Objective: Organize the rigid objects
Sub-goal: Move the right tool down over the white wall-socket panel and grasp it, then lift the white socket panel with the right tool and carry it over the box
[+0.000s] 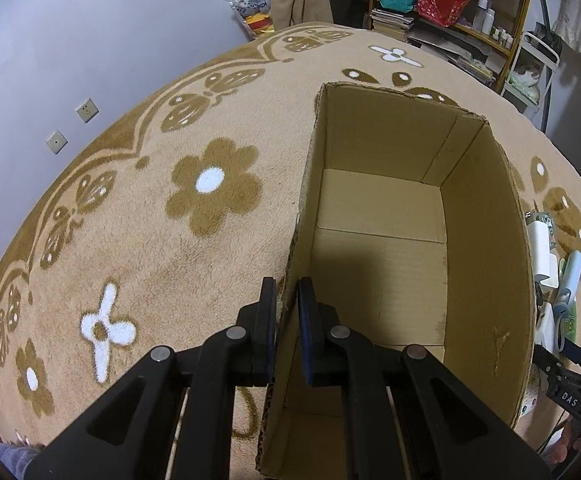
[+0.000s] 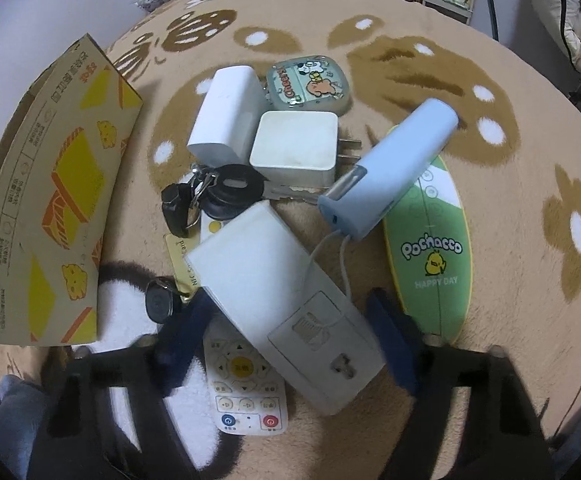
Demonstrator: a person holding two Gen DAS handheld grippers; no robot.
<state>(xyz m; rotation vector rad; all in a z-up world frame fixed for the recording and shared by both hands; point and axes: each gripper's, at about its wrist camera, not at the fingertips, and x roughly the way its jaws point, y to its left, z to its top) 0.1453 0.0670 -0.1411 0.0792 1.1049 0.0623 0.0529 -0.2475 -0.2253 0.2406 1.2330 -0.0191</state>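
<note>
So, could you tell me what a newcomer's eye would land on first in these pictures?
Probably the empty cardboard box on the flowered blanket, its near wall pinched by the shut left gripper. Next, the heap of small items right of the box: a white rectangular device lying between the right gripper fingers, with a blue power bank, keys and white chargers behind it.

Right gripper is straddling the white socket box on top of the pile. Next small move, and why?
Probably finish closing the right gripper on the white socket box. Its fingers flank the box, which lies on top of the remote and a card, so it should lift free. The left gripper is clamped on the cardboard box wall, and the box looks empty.
</note>
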